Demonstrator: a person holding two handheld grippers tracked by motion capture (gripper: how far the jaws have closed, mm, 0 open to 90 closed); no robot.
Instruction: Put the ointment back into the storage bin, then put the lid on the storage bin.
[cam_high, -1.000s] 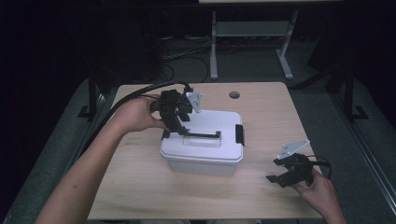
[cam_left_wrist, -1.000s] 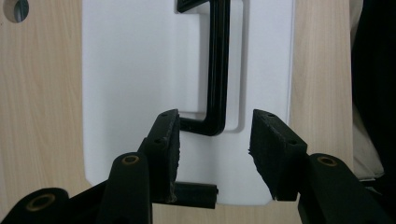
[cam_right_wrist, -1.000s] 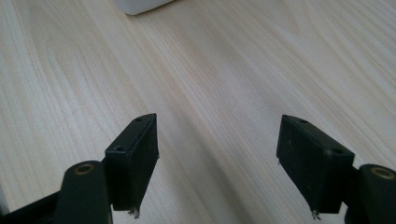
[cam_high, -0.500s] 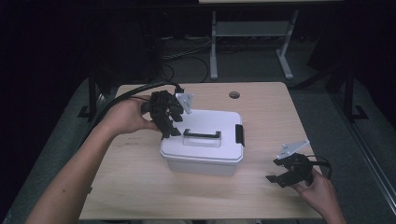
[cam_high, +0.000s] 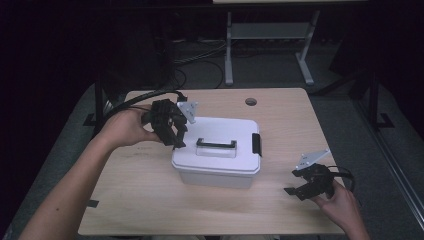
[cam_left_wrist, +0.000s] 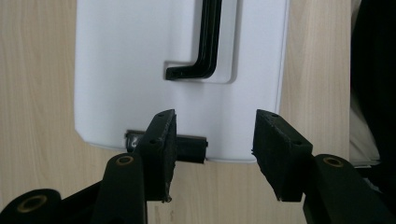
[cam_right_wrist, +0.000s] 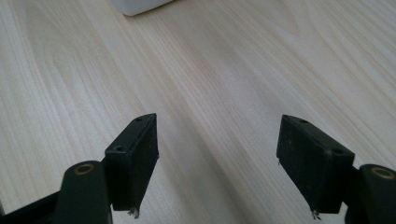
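Now the left gripper (cam_high: 176, 135) has slid off the lid toward nine o'clock, jaws wide at the end latch (cam_left_wrist: 187, 148) of the white box (cam_high: 220, 162), mid-table; right gripper (cam_high: 306, 186) unmoved, wide open

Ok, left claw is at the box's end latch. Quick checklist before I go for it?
1. Left claw open: ok, jaws stand apart.
2. Left claw lined up on the black latch at the end of the white box: not ok, one jaw covers the latch, which sits off to that side rather than midway between the jaws.
3. Latch state, fastened or released: cannot tell.
4. Lid handle lying flat on the lid: ok.
5. Right claw away from the box: ok, open, low over the bare table near the front right corner.
6. Far-end latch state: cannot tell.
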